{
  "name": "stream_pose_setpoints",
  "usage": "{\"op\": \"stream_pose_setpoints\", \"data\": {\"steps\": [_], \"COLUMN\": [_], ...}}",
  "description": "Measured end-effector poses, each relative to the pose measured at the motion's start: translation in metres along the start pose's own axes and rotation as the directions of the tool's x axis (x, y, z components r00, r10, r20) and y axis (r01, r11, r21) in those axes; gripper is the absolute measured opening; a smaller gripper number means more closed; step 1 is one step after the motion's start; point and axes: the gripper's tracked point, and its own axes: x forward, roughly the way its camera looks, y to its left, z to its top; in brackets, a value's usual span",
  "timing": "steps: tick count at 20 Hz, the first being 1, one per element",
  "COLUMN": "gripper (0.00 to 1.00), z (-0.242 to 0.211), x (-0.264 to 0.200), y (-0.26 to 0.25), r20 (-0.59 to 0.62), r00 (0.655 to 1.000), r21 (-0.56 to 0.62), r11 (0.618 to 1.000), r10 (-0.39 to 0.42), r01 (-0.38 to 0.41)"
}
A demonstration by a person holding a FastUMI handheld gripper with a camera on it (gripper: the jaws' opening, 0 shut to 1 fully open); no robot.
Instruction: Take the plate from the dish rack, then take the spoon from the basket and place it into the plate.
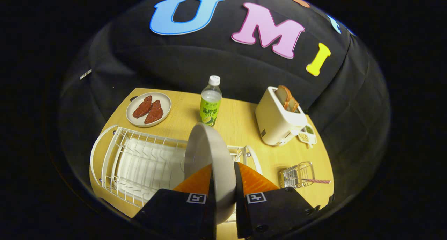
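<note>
My gripper [223, 172] is shut on a grey plate [206, 152], which stands on edge between the two fingers. The plate hangs above the white wire dish rack [139, 163], over the rack's right end. To the right of the fingers, a small wire basket [297, 175] sits on the wooden table and holds a spoon with a pink handle [316, 181] that sticks out to the right.
Beyond the rack are a grey plate with two reddish pieces of meat [148, 109], a green-labelled bottle [211, 100], and a cream toaster [279, 119] with bread in it. A small dish [307, 134] lies beside the toaster. Bare table [272, 156] lies between toaster and basket.
</note>
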Motion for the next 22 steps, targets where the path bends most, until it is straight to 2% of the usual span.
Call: {"op": "stream_pose_setpoints", "data": {"steps": [5,8,10,14,18,22], "gripper": [0.25,0.26,0.26,0.25,0.25,0.25], "z": [0.017,0.029,0.039,0.045,0.029,-0.014], "x": [-0.008,-0.021,-0.034,-0.073,-0.108,-0.125], "y": [-0.015,-0.030,-0.044,-0.080,-0.134,-0.189], "r20": [0.058,0.104,0.149,0.227,0.270,0.243], "r00": [0.998,0.995,0.989,0.967,0.948,0.947], "r21": [0.030,0.085,0.107,0.138,0.186,0.268], "r11": [0.999,0.996,0.994,0.979,0.956,0.923], "r10": [-0.018,-0.001,0.022,0.116,0.171,0.212], "r01": [0.017,-0.008,-0.038,-0.150,-0.226,-0.276]}}
